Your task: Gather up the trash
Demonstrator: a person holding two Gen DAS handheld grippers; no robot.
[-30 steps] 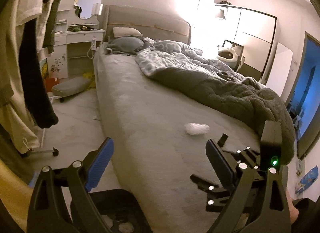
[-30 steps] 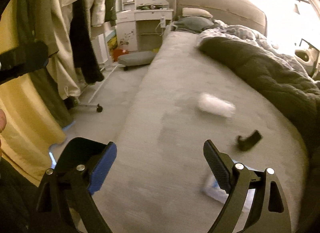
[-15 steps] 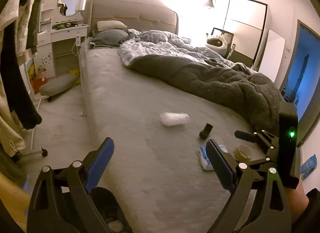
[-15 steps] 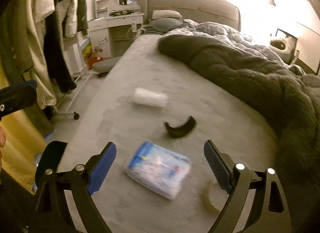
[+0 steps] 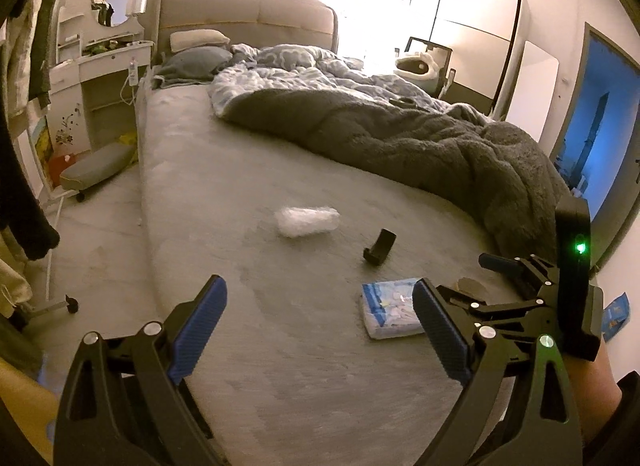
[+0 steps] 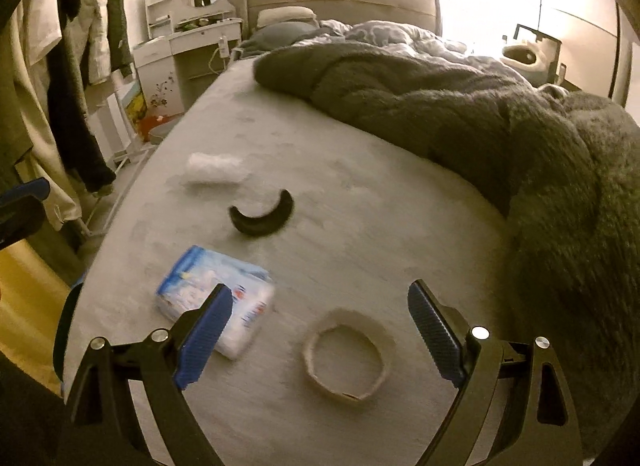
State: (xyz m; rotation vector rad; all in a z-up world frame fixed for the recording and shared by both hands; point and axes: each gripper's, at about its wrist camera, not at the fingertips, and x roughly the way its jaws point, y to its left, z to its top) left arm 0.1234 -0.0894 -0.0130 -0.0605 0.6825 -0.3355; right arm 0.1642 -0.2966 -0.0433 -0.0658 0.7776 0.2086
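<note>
- On the bare grey bed (image 6: 360, 234), four loose pieces of trash are seen near the foot end: a crumpled white wrapper (image 6: 214, 169), a curved black piece (image 6: 262, 214), a blue-and-white packet (image 6: 208, 290) and a flattened cardboard ring (image 6: 348, 358).
- Beside them, toward the far side of the mattress, a dark fluffy blanket (image 6: 480, 121) is heaped; nothing is seen lying on it.
- A miss is judged likely if the right gripper (image 6: 320, 330) is closed from where it hangs, since the ring lies flat and low and could be pushed into the soft cover rather than pinched.
- The ring could also be crushed or folded out of the pads, being thin card.
- The packet lies partly behind the left-hand finger in the right wrist view, so it could be nudged or caught along with the ring by accident.
- The black piece and the wrapper are light and could be shifted by any sweep of the fingers across the fabric.
- The right gripper is held wide open above the ring; nothing is gripped and no contact with the ring can be made out.
- The left gripper (image 5: 320, 330) is likewise spread wide over bare mattress near the bed's edge, with nothing between its pads.
</note>
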